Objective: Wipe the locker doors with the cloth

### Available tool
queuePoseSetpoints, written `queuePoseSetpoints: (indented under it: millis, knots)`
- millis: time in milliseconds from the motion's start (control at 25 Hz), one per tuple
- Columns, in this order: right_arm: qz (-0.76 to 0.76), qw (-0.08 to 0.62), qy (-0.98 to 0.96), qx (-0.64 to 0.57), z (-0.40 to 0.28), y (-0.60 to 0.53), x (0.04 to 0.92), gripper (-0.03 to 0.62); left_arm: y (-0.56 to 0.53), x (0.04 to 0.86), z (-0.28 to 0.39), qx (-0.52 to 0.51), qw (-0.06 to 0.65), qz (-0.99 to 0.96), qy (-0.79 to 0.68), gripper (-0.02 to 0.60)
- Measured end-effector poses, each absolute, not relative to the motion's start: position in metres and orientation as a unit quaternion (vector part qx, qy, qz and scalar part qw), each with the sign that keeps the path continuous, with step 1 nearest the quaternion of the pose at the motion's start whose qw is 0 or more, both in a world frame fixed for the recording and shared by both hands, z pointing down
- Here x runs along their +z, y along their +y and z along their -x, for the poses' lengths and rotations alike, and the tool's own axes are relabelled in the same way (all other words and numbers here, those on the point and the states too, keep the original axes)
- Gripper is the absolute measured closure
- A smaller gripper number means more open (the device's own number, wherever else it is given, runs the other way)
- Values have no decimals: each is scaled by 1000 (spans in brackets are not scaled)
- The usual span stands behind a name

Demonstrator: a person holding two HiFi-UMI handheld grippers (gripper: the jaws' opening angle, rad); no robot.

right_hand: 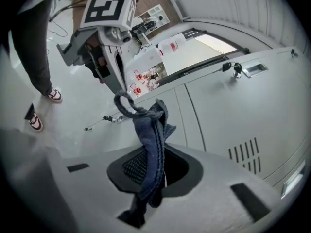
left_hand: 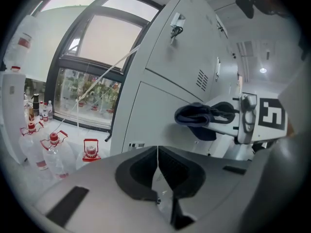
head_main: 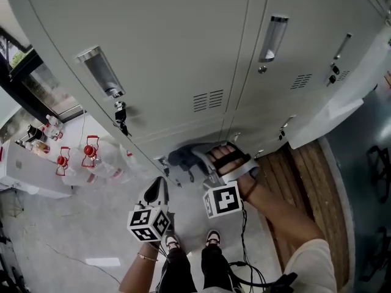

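The grey locker doors [head_main: 183,54] fill the upper part of the head view. My right gripper [head_main: 194,159] is shut on a dark blue cloth [head_main: 182,157], which it holds close to the bottom of a lower locker door. In the right gripper view the cloth [right_hand: 151,130] stands up out of the shut right gripper [right_hand: 158,168] in front of the locker doors [right_hand: 243,101]. My left gripper [head_main: 160,189] hangs beside it, just to the left, shut and empty. From the left gripper [left_hand: 157,163], the cloth [left_hand: 197,116] shows to the right, against the lockers [left_hand: 170,81].
A key bunch [head_main: 121,116] hangs from a lock on the left door. Several red-capped water bottles [head_main: 90,152] stand on the floor at the left beside a window [left_hand: 92,89]. A wooden strip [head_main: 299,176] lies at the right. The person's shoes [head_main: 192,240] are below.
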State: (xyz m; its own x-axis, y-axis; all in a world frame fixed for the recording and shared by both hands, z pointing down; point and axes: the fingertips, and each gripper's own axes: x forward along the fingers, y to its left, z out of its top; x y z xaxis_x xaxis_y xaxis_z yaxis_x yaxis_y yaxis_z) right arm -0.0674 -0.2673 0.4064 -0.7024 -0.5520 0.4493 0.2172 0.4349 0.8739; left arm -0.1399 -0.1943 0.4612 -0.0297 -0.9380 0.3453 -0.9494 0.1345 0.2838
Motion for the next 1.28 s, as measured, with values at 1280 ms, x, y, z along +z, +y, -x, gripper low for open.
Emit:
queuePoseSetpoints:
  millis: [1280]
  knots:
    - [-101, 373, -730, -564, 75, -302, 392, 551, -224, 428, 140, 4, 206, -652, -729, 572]
